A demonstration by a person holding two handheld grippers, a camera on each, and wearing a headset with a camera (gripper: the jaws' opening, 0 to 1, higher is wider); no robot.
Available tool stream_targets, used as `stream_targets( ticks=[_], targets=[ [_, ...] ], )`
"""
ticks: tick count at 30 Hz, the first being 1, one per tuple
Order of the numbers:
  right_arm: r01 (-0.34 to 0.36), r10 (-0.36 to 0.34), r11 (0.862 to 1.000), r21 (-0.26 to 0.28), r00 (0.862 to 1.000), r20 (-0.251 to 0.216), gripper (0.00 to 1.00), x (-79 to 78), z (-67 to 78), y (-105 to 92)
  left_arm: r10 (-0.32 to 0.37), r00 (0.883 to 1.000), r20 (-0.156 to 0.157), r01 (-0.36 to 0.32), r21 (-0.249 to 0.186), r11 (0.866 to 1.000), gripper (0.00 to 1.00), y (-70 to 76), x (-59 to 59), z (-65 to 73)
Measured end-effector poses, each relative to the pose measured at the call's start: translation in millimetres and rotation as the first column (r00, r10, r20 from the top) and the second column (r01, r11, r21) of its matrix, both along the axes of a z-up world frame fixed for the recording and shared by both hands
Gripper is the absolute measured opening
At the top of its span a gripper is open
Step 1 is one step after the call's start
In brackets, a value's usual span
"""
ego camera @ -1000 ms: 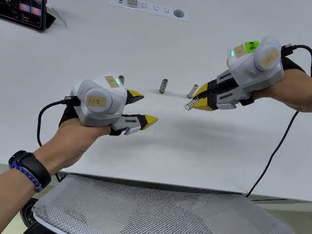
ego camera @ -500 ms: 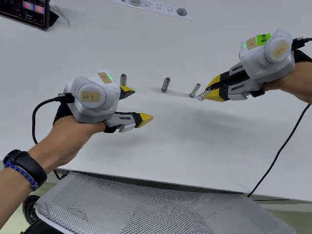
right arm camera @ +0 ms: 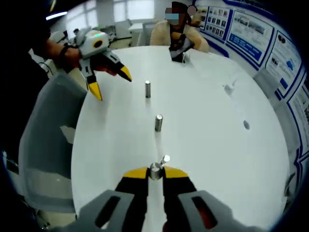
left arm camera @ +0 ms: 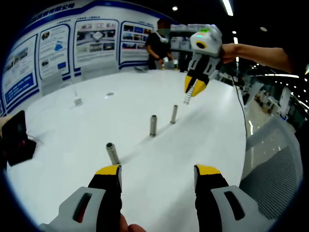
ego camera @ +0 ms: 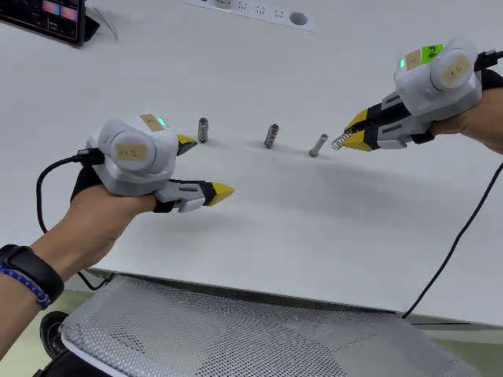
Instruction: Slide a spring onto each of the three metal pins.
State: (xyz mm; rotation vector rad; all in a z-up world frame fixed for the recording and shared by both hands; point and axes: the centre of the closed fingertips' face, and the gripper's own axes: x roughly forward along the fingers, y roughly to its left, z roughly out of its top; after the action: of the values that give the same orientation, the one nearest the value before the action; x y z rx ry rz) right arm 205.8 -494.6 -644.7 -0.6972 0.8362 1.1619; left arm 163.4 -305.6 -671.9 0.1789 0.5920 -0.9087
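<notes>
While the right tool (ego camera: 355,133) pinches a spring (ego camera: 339,141) by its back end, coil poking out toward 8 o'clock in the head view, the bare third pin (ego camera: 317,145) stands just beside the free tip, at 9 o'clock. Spring axis lies nearly flat, pin upright, so I'd say it needs tipping up over the pin's top. Meanwhile the left tool (ego camera: 206,166) hangs wide open and empty above the counter (ego camera: 259,228), well apart; the right tool's clearly nearer.

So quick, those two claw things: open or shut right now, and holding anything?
Left gripper: open, holding nothing.
Right gripper: closed on a spring.
</notes>
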Motion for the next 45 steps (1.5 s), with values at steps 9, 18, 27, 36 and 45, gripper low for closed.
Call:
stream_targets(
  ticks=[9, 18, 27, 36, 45],
  targets=[
    [0.028, -0.028, 1.0, -0.007, 1.0, 0.004, 0.12, 14.1, -7.8, -1.8, 0.035, 0.999, -0.02, -0.035, 0.009, 0.999, 0.69, 11.5, 1.3, -5.4],
    [0.026, -0.026, 1.0, -0.005, 1.0, 0.002, 0.12, 19.3, -8.7, 1.9, 0.052, 0.998, -0.037, -0.052, 0.014, 0.999, 0.73, 18.5, -1.2, -9.7],
    [0.01, -0.01, 1.0, -0.01, 1.0, 0.003, 0.12, 20.4, -9.0, 6.8, 0.048, 0.998, -0.045, -0.048, 0.009, 0.999, 0.73, 14.6, -2.4, -10.3],
    [0.001, -0.001, 1.0, -0.015, 1.0, -0.006, 0.12, 21.8, -13.2, 10.0, 0.048, 0.998, -0.044, -0.047, 0.006, 0.999, 0.74, 13.8, -3.3, -7.9],
    [-0.001, 0.0, 1.0, -0.022, 1.0, -0.021, 0.12, 23.8, -21.2, 13.0, 0.058, 0.998, -0.035, -0.057, 0.006, 0.998, 0.74, 18.7, -0.8, -4.0]
  ],
)
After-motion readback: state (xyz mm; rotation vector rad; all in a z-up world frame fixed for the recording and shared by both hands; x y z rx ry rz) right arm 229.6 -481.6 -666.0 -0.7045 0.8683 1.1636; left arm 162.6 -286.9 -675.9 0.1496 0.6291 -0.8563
